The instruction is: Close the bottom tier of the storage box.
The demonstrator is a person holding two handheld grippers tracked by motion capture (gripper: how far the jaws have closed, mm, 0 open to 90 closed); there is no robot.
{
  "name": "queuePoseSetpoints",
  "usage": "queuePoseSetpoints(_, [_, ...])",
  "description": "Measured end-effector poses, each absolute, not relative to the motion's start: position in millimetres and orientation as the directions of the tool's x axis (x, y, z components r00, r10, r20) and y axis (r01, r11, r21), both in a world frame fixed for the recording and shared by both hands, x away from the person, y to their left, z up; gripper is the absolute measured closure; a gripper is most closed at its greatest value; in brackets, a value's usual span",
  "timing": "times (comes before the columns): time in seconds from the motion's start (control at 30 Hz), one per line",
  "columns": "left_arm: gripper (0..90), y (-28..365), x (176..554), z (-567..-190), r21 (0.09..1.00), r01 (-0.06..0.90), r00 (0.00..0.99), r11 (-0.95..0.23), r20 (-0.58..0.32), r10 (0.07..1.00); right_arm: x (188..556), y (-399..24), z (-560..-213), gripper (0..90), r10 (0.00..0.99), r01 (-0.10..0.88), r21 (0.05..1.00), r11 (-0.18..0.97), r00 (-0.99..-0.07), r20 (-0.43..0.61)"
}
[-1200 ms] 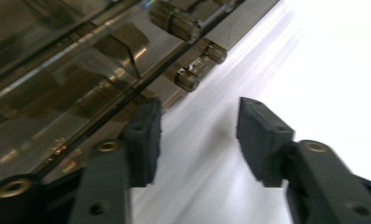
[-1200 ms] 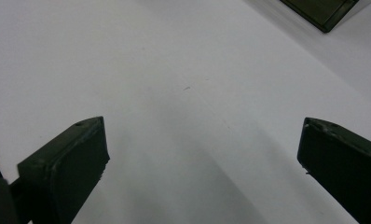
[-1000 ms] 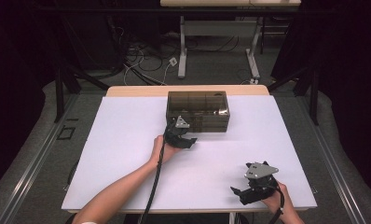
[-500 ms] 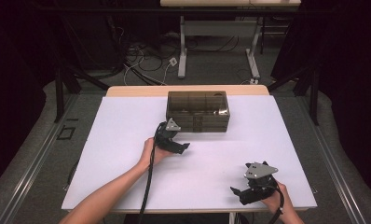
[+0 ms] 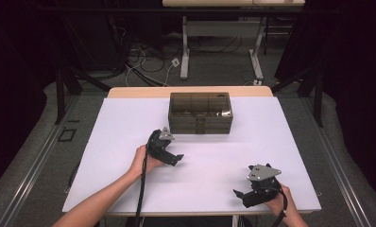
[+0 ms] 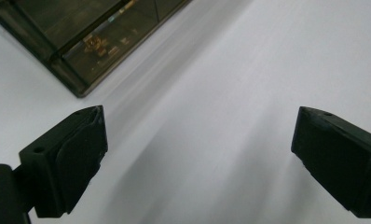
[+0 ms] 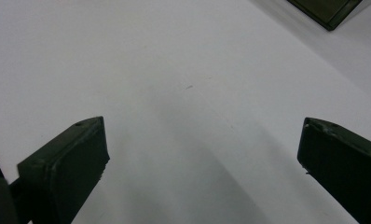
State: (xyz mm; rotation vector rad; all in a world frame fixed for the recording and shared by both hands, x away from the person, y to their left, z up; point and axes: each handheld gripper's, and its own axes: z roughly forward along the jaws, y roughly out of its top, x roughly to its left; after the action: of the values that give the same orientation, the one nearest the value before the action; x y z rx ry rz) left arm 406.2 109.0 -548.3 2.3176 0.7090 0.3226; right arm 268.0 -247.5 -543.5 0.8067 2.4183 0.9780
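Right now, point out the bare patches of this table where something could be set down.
Widest free patch: the white tabletop right of the smoky compartment box, above the right gripper. Also bare: the strip left of the left gripper, and the stretch between the grippers. Tightest between box and left gripper.

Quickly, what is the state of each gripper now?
Left gripper: open, jaws have just been opening, nothing between them.
Right gripper: open, holding nothing.

The box [image 5: 200, 113] sits on the surface [image 5: 280, 142] toward its far edge, near the middle. The left gripper [image 5: 173, 159] lies just before the box's left end; the right gripper [image 5: 240, 196] is well apart, near the front right edge.
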Motion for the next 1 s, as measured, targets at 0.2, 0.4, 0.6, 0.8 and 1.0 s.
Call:
queuePoseSetpoints(0.2, [0.0,122.3,396.5,-547.2,0.664,0.414,0.818,-0.623,0.029,0.575,267.7,-247.2,-543.4,1.0,0.647,0.361,0.726,0.585,-0.747,-0.150])
queuePoseSetpoints(0.4, [0.0,133.2,387.2,-545.4,0.661,0.415,0.816,-0.625,0.032,0.577,268.3,-246.9,-543.6,1.0,0.643,0.357,0.726,0.588,-0.750,-0.152])
queuePoseSetpoints(0.6, [0.0,140.1,374.1,-541.3,0.685,0.412,0.810,-0.601,0.026,0.586,268.0,-246.8,-543.7,1.0,0.644,0.357,0.727,0.587,-0.750,-0.152])
queuePoseSetpoints(0.8, [0.0,146.5,358.3,-538.5,0.692,0.404,0.815,-0.599,0.026,0.579,268.2,-246.9,-543.7,0.9,0.644,0.357,0.727,0.586,-0.750,-0.151])
queuePoseSetpoints(1.0, [0.0,155.1,344.7,-539.3,0.694,0.401,0.818,-0.597,0.023,0.575,268.2,-247.0,-543.7,0.9,0.644,0.357,0.726,0.587,-0.750,-0.151])
